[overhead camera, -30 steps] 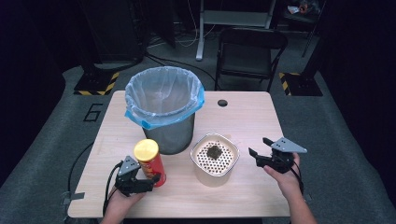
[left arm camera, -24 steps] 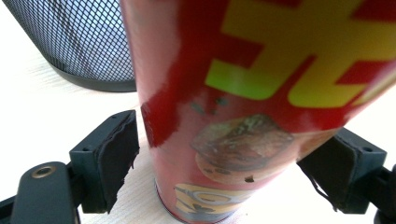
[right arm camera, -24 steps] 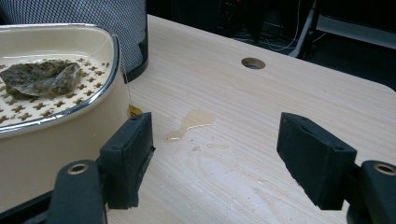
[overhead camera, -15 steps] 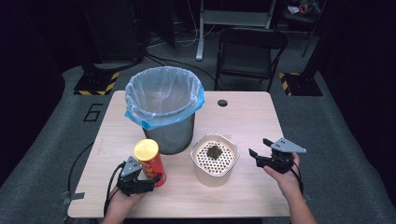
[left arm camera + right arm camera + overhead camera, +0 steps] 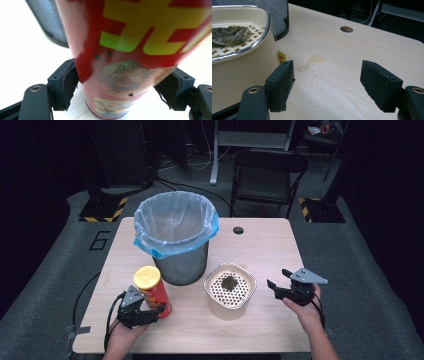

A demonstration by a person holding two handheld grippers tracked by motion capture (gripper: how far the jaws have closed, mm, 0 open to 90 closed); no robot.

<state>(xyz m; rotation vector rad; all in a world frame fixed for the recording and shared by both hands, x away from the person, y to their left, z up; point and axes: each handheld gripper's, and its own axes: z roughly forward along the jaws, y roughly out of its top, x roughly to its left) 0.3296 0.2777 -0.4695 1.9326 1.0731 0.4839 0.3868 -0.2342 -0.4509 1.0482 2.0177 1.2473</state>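
We look down on a pale wooden table (image 5: 260, 250) with rounded corners and a round cable hole (image 5: 238, 230) near its far edge — it stands on dark grey carpet (image 5: 55, 255) marked with a large "6" (image 5: 100, 240). Behind the table sits a black folding chair (image 5: 267, 175), and beyond it a light grey metal stand (image 5: 250, 140) with loose cables on the floor. Yellow-and-black striped bases (image 5: 102, 210) flank the far corners — the surroundings fall off into deep shadow, with the light concentrated on the tabletop.
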